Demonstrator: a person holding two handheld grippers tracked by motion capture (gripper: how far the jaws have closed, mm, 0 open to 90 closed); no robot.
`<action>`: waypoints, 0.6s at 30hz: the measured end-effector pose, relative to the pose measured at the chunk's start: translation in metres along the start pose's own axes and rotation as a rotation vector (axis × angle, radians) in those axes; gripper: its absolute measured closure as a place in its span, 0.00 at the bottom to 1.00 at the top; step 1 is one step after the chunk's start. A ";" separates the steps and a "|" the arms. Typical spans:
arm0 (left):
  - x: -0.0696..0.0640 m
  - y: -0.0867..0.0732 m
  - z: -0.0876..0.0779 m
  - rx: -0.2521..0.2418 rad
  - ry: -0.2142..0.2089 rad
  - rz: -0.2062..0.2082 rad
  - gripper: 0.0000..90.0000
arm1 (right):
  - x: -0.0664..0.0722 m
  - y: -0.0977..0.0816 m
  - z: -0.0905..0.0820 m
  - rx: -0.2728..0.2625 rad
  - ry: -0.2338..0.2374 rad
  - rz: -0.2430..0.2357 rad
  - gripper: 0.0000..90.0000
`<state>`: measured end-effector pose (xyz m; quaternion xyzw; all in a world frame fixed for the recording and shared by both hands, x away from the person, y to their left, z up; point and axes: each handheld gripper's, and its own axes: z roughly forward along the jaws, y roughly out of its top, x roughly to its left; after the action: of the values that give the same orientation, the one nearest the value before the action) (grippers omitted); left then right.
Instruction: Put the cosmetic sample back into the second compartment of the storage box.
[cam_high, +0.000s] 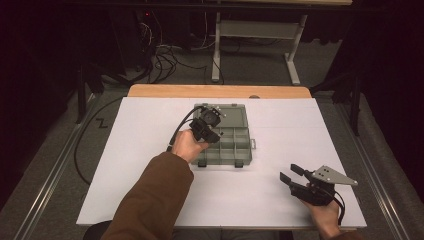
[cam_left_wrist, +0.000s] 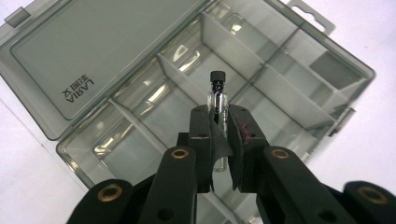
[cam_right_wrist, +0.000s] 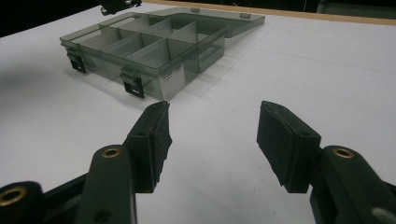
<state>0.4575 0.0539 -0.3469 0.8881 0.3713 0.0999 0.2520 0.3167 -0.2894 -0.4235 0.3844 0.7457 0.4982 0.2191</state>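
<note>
A white sheet covers the worktop (cam_high: 150, 165), whose bare wooden strip runs along the far edge. Beyond the far edge, tangled cables (cam_high: 165, 57) and a white table frame (cam_high: 255, 35) stand on grey carpet.

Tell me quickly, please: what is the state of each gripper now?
Left gripper: shut on a small vial, over the open box.
Right gripper: open, holding nothing, low over the table.

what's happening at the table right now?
A person's left gripper holds a small glass vial with a black cap over the open compartment box, its lid folded back flat. The right gripper rests open and empty on the white table, off to the side.
</note>
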 end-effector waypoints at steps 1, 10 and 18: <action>0.001 0.000 0.001 0.002 0.001 -0.002 0.89 | 0.000 0.000 0.000 0.000 0.000 0.000 0.50; 0.008 0.003 0.010 0.016 0.022 -0.022 0.89 | 0.000 0.000 0.000 0.000 0.000 0.000 0.49; 0.013 0.003 0.018 0.028 0.034 -0.037 0.89 | 0.000 0.000 0.000 -0.001 0.000 0.001 0.49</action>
<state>0.4755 0.0548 -0.3607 0.8828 0.3930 0.1050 0.2351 0.3172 -0.2896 -0.4236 0.3847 0.7453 0.4986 0.2188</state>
